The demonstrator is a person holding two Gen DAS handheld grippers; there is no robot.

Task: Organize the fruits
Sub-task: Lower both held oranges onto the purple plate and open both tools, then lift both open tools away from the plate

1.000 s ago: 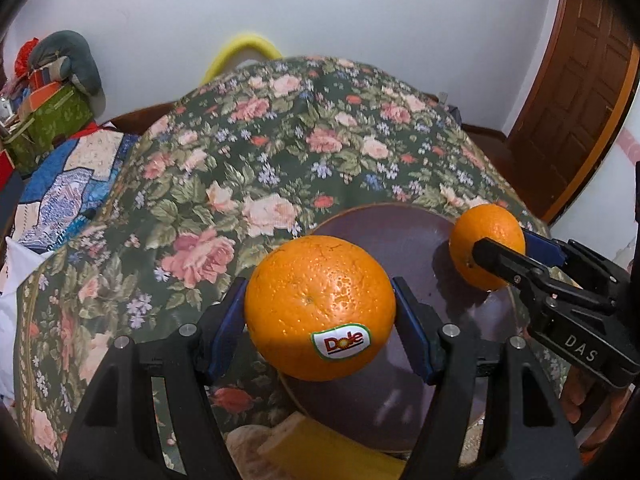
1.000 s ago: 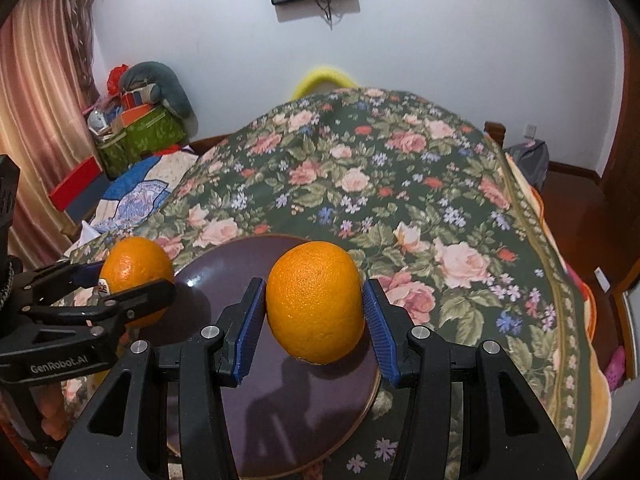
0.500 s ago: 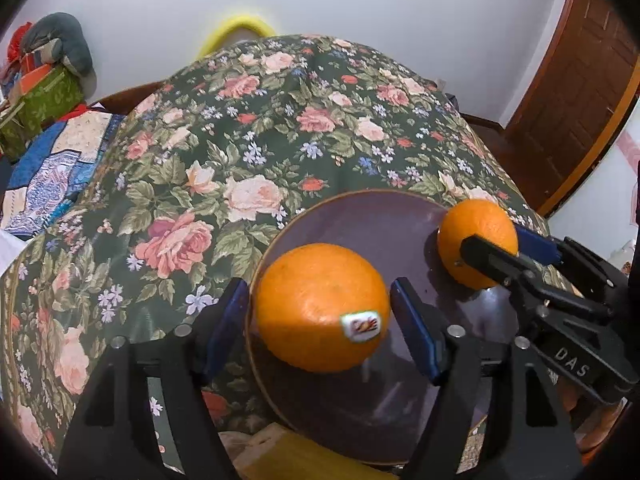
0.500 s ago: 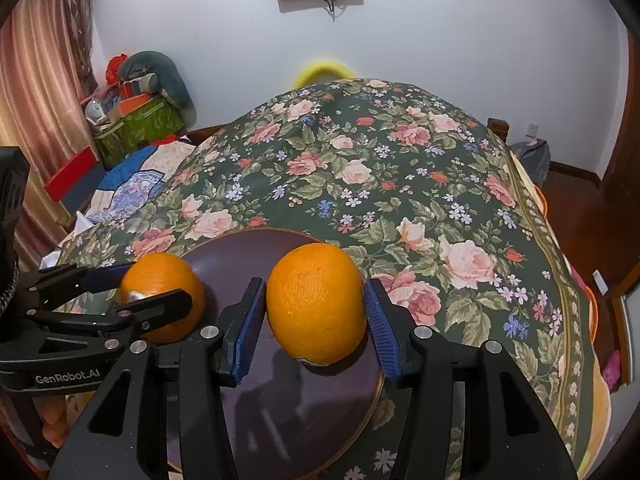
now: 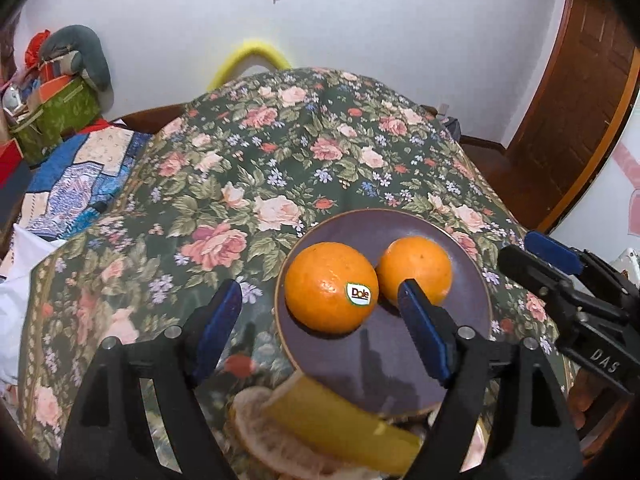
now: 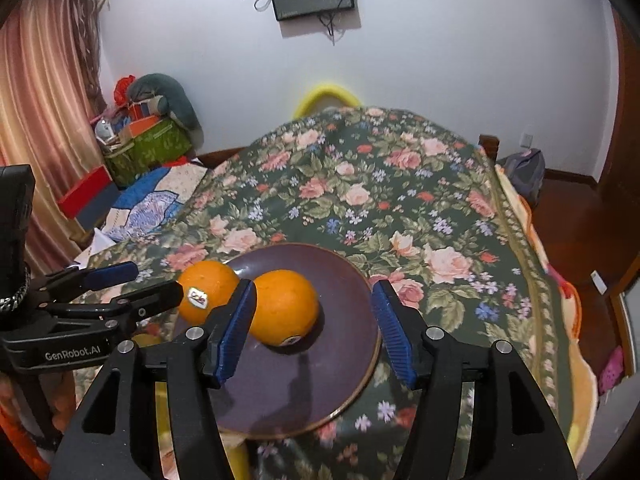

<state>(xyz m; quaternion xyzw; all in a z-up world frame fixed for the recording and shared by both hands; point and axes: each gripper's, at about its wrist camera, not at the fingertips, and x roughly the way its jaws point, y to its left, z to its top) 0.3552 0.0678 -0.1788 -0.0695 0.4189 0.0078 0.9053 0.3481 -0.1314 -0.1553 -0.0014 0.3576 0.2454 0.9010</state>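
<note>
A floral bedspread (image 5: 248,184) covers the bed and carries a dark purple plate (image 5: 384,352), the landmark for all positions here. Two oranges sit on the plate, touching or nearly so. The stickered orange (image 5: 330,286), bearing a Dole label, lies on the plate's left half as the left wrist view shows it; the plain orange (image 5: 414,268) lies just beside it toward the plate's centre. At the near edge of the plate, partly under its rim, lie a banana (image 5: 336,424) and a pale, rough-skinned fruit (image 5: 260,436) that cannot be identified.

The left gripper (image 5: 320,332) stands with its fingers spread wide, holding nothing; the stickered orange rests free ahead of the blue pads. The right gripper (image 6: 314,332) is likewise spread and empty, with one finger (image 6: 234,332) in front of the plain orange and the other at the plate's right rim.

The step in hand appears to be release and withdrawal after placement. To do it well, each gripper should probably back straight away from the plate along its own finger axis, fingers wide, so that no pad brushes a round fruit and sets it rolling off the shallow rim. The banana near the plate's front edge seems the likely next item.
</note>
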